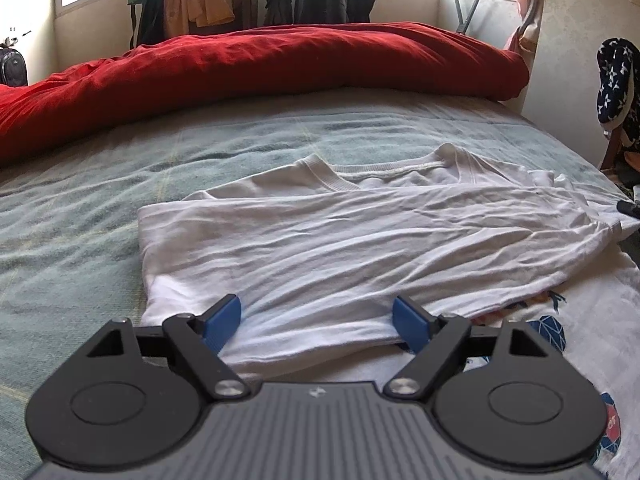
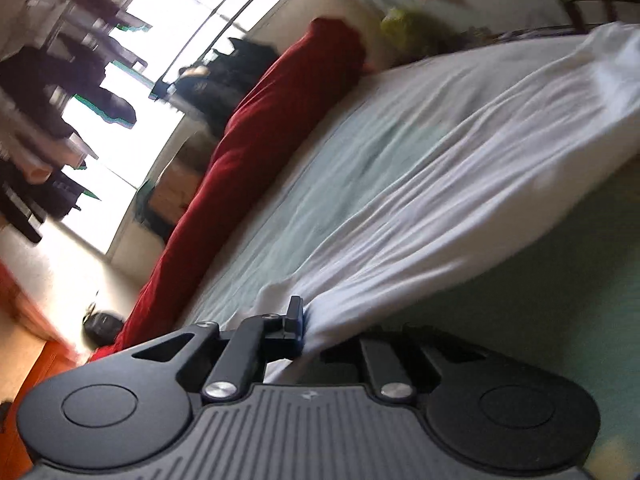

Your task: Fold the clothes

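White T-shirt [image 1: 360,232] half folded on the bed [image 1: 80,208], one gripper clamped on it.

Right wrist view is tilted and blurred; right gripper [image 2: 304,330] is shut on a bunched shirt edge, its far finger hidden behind cloth. Left gripper [image 1: 316,320] stands apart over the shirt's near hem, pads not pressing. Red duvet [image 1: 256,68] lies along the far side. The shirt's right side is cut off by the frame.
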`<action>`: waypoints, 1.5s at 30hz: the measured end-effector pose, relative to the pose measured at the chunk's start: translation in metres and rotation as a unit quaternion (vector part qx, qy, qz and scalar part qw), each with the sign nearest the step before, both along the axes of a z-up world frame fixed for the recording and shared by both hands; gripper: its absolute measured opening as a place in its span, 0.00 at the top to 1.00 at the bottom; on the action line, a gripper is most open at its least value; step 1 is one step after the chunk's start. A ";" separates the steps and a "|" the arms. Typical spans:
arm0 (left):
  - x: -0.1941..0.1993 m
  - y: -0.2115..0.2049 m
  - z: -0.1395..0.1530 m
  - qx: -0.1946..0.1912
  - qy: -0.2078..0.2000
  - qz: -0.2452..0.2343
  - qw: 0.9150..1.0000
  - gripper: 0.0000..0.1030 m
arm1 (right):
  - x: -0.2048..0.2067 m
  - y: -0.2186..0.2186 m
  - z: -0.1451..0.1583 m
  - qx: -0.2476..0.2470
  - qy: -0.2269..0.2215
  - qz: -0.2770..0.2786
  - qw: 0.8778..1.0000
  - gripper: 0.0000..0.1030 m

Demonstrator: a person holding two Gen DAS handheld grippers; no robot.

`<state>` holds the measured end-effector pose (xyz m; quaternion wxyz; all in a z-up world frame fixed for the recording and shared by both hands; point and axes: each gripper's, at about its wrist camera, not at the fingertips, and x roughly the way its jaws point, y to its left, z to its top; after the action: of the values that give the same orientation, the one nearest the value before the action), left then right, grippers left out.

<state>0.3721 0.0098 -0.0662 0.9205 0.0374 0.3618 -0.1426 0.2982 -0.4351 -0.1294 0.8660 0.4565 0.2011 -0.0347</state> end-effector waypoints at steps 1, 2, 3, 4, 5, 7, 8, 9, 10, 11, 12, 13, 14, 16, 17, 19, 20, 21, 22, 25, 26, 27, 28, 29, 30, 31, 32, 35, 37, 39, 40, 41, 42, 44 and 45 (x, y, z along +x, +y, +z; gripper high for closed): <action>0.000 0.000 0.000 0.000 0.000 0.001 1.000 0.19 | -0.003 -0.004 -0.002 0.010 0.002 -0.009 1.000 0.91; 0.000 -0.001 0.000 0.000 0.000 0.001 1.000 0.19 | -0.005 -0.008 -0.003 0.021 0.004 -0.019 1.000 0.89; 0.000 -0.001 0.002 0.000 0.000 0.003 1.000 0.19 | -0.007 -0.010 -0.004 0.030 0.009 -0.024 0.999 0.89; -0.001 -0.001 0.005 0.000 -0.001 0.005 1.000 0.20 | -0.008 -0.012 -0.003 0.036 0.012 -0.023 0.999 0.86; -0.001 -0.001 0.008 -0.001 -0.002 0.007 1.000 0.21 | -0.009 -0.012 -0.002 0.040 0.015 -0.022 0.999 0.77; -0.003 -0.001 0.017 -0.005 -0.012 0.006 1.000 0.21 | -0.010 -0.008 0.006 0.034 0.015 -0.012 0.999 0.61; -0.002 0.000 0.023 -0.008 -0.020 0.004 1.000 0.21 | -0.013 -0.005 0.010 0.027 0.016 -0.007 0.999 0.49; -0.001 0.001 0.028 -0.012 -0.027 0.003 1.000 0.21 | -0.016 0.000 0.016 0.017 0.017 0.002 1.000 0.43; 0.000 0.002 0.034 -0.014 -0.034 0.004 0.999 0.22 | -0.016 0.004 0.022 0.003 0.019 0.013 1.000 0.35; 0.003 0.005 0.038 -0.014 -0.039 0.009 0.999 0.26 | -0.015 0.009 0.028 -0.012 0.020 0.023 0.999 0.32; 0.008 0.009 0.042 -0.014 -0.042 0.016 0.999 0.28 | -0.015 0.014 0.034 -0.028 0.022 0.033 0.999 0.31; 0.015 0.015 0.044 -0.015 -0.042 0.025 0.999 0.30 | -0.015 0.019 0.040 -0.043 0.023 0.043 0.998 0.30; 0.021 0.021 0.044 -0.016 -0.041 0.036 0.998 0.37 | -0.017 0.022 0.045 -0.054 0.021 0.050 0.997 0.29; 0.037 0.034 0.040 -0.014 -0.033 0.065 0.997 0.50 | -0.020 0.027 0.053 -0.069 0.015 0.062 0.996 0.25; 0.044 0.041 0.037 -0.012 -0.029 0.080 0.996 0.52 | -0.023 0.030 0.057 -0.076 0.014 0.068 0.995 0.23; 0.057 0.052 0.028 -0.009 -0.022 0.107 0.994 0.52 | -0.029 0.035 0.063 -0.099 0.016 0.086 0.991 0.21; 0.061 0.056 0.024 -0.011 -0.023 0.115 0.993 0.52 | -0.031 0.038 0.068 -0.115 0.017 0.093 0.989 0.21; 0.065 0.060 0.020 -0.012 -0.024 0.122 0.992 0.52 | -0.033 0.041 0.074 -0.130 0.016 0.097 0.987 0.21; 0.069 0.063 0.016 -0.013 -0.024 0.128 0.991 0.52 | -0.036 0.043 0.081 -0.143 0.012 0.098 0.985 0.21; 0.076 0.060 0.004 -0.011 -0.013 0.126 0.992 0.51 | -0.045 0.048 0.096 -0.175 -0.002 0.088 0.981 0.17; 0.079 0.060 0.000 -0.010 -0.010 0.126 0.992 0.51 | -0.044 0.050 0.099 -0.182 -0.004 0.087 0.980 0.17; 0.081 0.060 -0.003 -0.012 -0.007 0.126 0.992 0.60 | -0.042 0.051 0.099 -0.185 -0.006 0.088 0.979 0.17; 0.082 0.062 -0.004 -0.023 -0.007 0.130 0.991 0.76 | -0.040 0.052 0.098 -0.185 -0.005 0.090 0.978 0.17; 0.081 0.064 -0.003 -0.034 -0.011 0.136 0.990 0.97 | -0.038 0.053 0.096 -0.184 -0.002 0.094 0.978 0.17; 0.079 0.066 -0.001 -0.043 -0.019 0.140 0.989 0.97 | -0.036 0.055 0.094 -0.182 0.001 0.096 0.979 0.17; 0.076 0.067 0.003 -0.048 -0.030 0.141 0.988 0.97 | -0.034 0.057 0.093 -0.182 0.003 0.099 0.978 0.17; 0.074 0.069 0.006 -0.052 -0.039 0.141 0.988 0.97 | -0.033 0.058 0.092 -0.183 0.004 0.101 0.978 0.17; 0.074 0.076 0.011 -0.052 -0.045 0.150 0.986 0.97 | -0.033 0.061 0.093 -0.183 -0.005 0.104 0.978 0.17; 0.082 0.083 0.005 -0.046 -0.020 0.161 0.986 0.97 | -0.032 0.062 0.093 -0.181 -0.010 0.107 0.978 0.17; 0.081 0.088 0.002 -0.045 -0.019 0.168 0.985 0.95 | -0.031 0.063 0.092 -0.180 -0.009 0.111 0.977 0.17; 0.080 0.089 0.001 -0.043 -0.019 0.170 0.984 0.94 | -0.031 0.062 0.091 -0.180 -0.010 0.109 0.978 0.17; 0.078 0.090 0.003 -0.038 -0.023 0.172 0.984 0.89 | -0.031 0.062 0.091 -0.179 -0.010 0.107 0.978 0.17; 0.076 0.090 0.004 -0.034 -0.025 0.174 0.984 0.89 | -0.031 0.061 0.090 -0.178 -0.009 0.107 0.978 0.17; 0.068 0.091 0.013 -0.033 -0.030 0.173 0.984 0.83 | -0.031 0.059 0.089 -0.175 -0.008 0.108 0.979 0.17; 0.063 0.091 0.019 -0.035 -0.035 0.167 0.985 0.79 | -0.031 0.058 0.089 -0.173 -0.008 0.108 0.979 0.17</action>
<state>0.4353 0.1011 -0.0472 0.9444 -0.0506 0.3250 0.0024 0.2672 -0.3772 -0.0404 0.9321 0.2757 0.2332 0.0286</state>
